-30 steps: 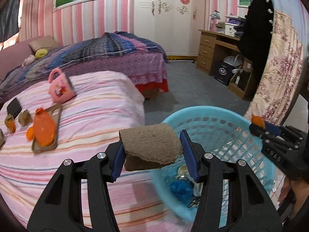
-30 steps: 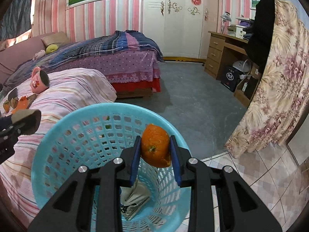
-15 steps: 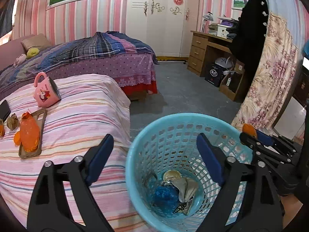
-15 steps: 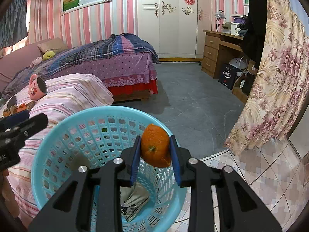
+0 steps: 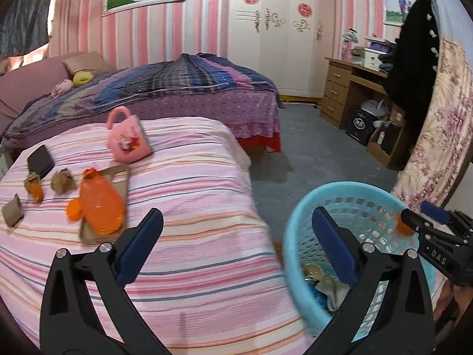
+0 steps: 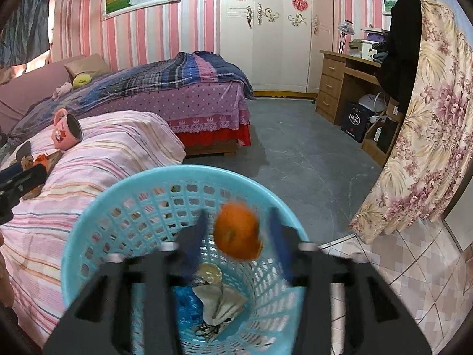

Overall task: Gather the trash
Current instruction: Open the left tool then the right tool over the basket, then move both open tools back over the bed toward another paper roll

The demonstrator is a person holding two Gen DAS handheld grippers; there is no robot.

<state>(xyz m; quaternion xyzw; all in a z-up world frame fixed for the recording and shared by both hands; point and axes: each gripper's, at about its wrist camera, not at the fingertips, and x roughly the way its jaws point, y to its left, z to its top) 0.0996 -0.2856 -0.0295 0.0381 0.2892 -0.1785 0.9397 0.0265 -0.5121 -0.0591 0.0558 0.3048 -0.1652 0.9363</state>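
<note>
A light blue mesh basket (image 6: 97, 216) stands on the floor beside the striped bed, with crumpled trash at its bottom; it also shows in the left wrist view (image 5: 298, 219). My right gripper (image 6: 236, 236) is over the basket with its jaws apart, and an orange peel (image 6: 238, 232) sits loose and blurred between them. My left gripper (image 5: 236, 245) is wide open and empty, between the bed edge and the basket. Brown paper scraps (image 5: 62, 181), an orange piece (image 5: 37, 190) and an orange bottle (image 5: 100, 204) lie on the bed.
A pink mug (image 5: 127, 139) and a dark phone (image 5: 40, 161) lie on the striped bed (image 5: 192, 195). A second bed with a plaid blanket (image 5: 183, 80) is behind. A wooden desk (image 5: 351, 88), a floral curtain (image 6: 428, 136) and grey floor (image 6: 295, 153) are to the right.
My left gripper opened, dropped the brown cardboard piece and swung left toward the bed. My right gripper's jaws have just parted from the orange peel.
</note>
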